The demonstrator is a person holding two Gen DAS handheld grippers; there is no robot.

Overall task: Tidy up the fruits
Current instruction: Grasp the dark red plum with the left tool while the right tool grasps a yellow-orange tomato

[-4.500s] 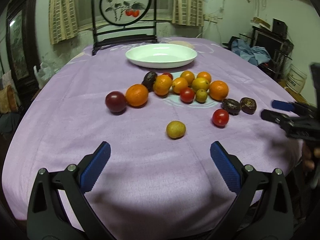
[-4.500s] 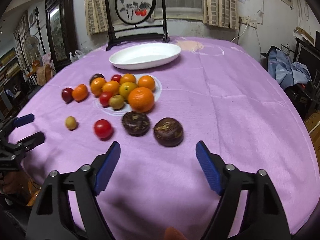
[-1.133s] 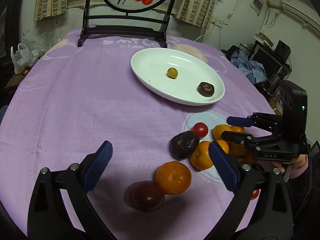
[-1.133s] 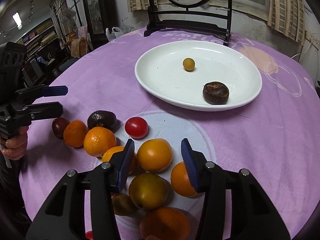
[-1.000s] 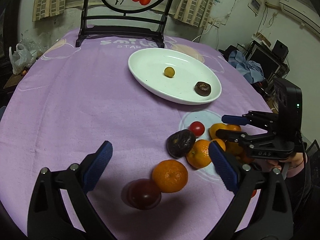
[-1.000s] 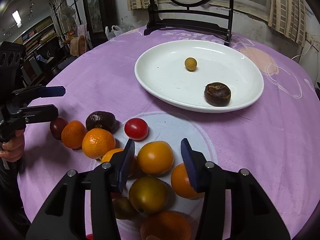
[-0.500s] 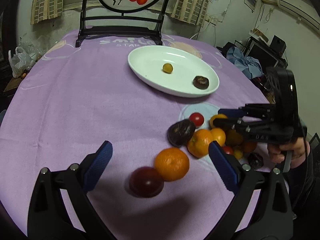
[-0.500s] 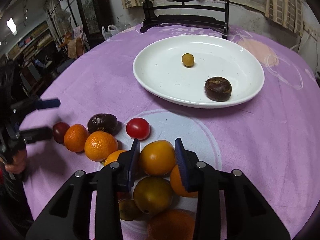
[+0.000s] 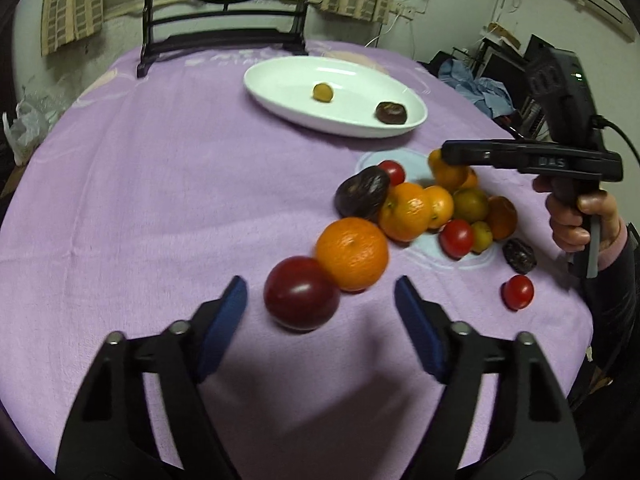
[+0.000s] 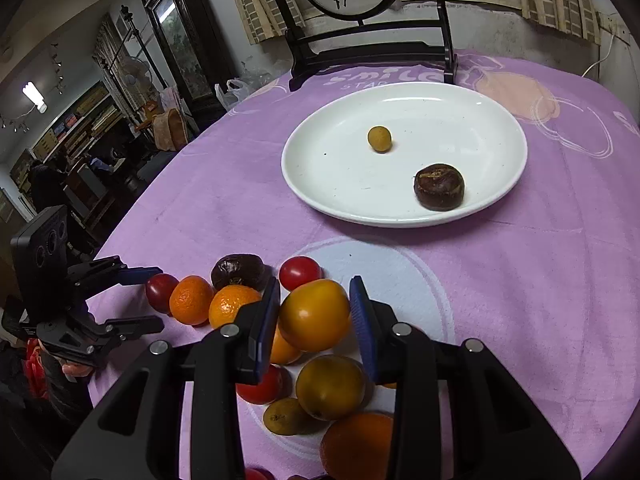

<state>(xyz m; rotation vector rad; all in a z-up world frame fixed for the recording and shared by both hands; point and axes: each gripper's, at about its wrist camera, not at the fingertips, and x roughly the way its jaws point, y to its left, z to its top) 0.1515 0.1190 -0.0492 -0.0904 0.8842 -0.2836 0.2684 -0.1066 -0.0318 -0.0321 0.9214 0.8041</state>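
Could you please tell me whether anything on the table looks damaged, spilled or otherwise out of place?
Nothing looks spilled or broken. The fruit pile lies loose on the purple cloth, and one red tomato and one dark wrinkled fruit sit apart from it. Only two fruits are on the white plate.

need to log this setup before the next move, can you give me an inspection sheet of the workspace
surface: purple tablecloth, no spills seen
job's things: white plate holds a small yellow fruit and a dark brown fruit; the rest of the fruit is piled loose on the cloth
clutter: nothing seen
grippers: right gripper shut on an orange fruit; left gripper closing, dark red fruit between its jaws, untouched
cables: black cable behind the right gripper
surroundings: dark chair, curtains
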